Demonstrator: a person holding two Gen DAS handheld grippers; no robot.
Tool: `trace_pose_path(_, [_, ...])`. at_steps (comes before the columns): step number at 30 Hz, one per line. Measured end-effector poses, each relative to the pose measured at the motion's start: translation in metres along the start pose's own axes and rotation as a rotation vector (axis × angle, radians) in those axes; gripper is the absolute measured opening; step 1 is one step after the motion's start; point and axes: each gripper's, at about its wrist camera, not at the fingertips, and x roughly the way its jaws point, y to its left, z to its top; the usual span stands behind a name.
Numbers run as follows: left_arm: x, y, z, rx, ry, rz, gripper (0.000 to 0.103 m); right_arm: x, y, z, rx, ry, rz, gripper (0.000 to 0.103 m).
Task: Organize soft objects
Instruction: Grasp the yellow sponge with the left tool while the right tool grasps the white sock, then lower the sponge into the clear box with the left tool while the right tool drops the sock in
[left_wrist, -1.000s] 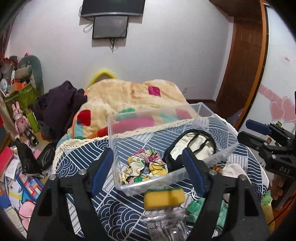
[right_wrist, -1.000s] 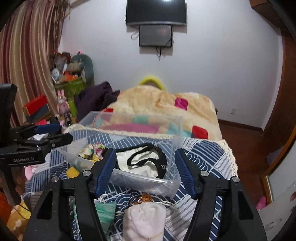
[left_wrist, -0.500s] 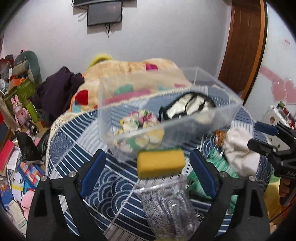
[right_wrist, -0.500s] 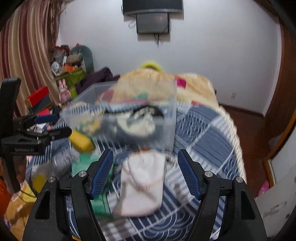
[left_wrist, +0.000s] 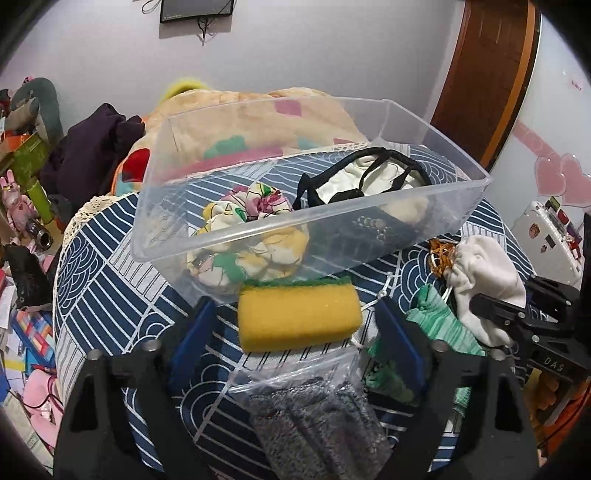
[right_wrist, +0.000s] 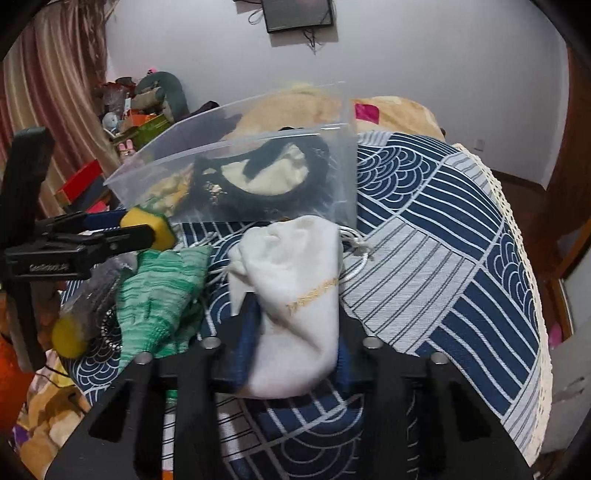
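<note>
A clear plastic bin (left_wrist: 369, 225) on the blue patterned cloth holds a floral scrunchie (left_wrist: 255, 206) and a black-and-cream pouch (left_wrist: 373, 177). A yellow sponge (left_wrist: 299, 317) with a green top lies just in front of the bin, between the open fingers of my left gripper (left_wrist: 295, 332), not gripped. A white drawstring bag (right_wrist: 295, 299) lies between the fingers of my right gripper (right_wrist: 295, 332), which have closed in on its sides. A green knitted glove (right_wrist: 162, 295) lies left of the bag. A bagged grey cloth (left_wrist: 317, 417) lies under the left gripper.
The bin also shows in the right wrist view (right_wrist: 258, 173), behind the bag. A bed with a beige quilt (left_wrist: 258, 110) stands beyond the table. Clutter and toys (left_wrist: 26, 206) fill the floor at left. A wooden door (left_wrist: 484, 81) is at right.
Both grippers moved forward and down towards the table. The left one now frames the sponge. The right gripper's fingers narrowed around the white bag.
</note>
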Motion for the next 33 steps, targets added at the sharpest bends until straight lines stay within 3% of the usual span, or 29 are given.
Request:
trace_pose_path(3, [0.003,-0.001,-0.001,0.001,0.013,-0.016,0.066,-0.006,0.001,-0.001,0.003,-0.015,0.007,0.020])
trace_pose_path(7, [-0.001,-0.001,-0.006,0.004,0.001,-0.017,0.062,-0.016,0.005,-0.001,0.005,-0.047,0.004,0.019])
trace_pose_path(18, [-0.050,0.002,-0.007,0.021,-0.105,-0.003,0.062,-0.057,0.016,0.019,-0.034,-0.180,-0.014,0.019])
trace_pose_path(27, [-0.099,0.007,0.015,0.016,-0.257,0.000,0.062,-0.076,0.030,0.063,-0.063,-0.328,-0.007,0.019])
trace_pose_path(33, [-0.112,0.011,0.034,0.003,-0.326,0.022,0.062,-0.066,0.043,0.093,-0.069,-0.383,0.001,0.019])
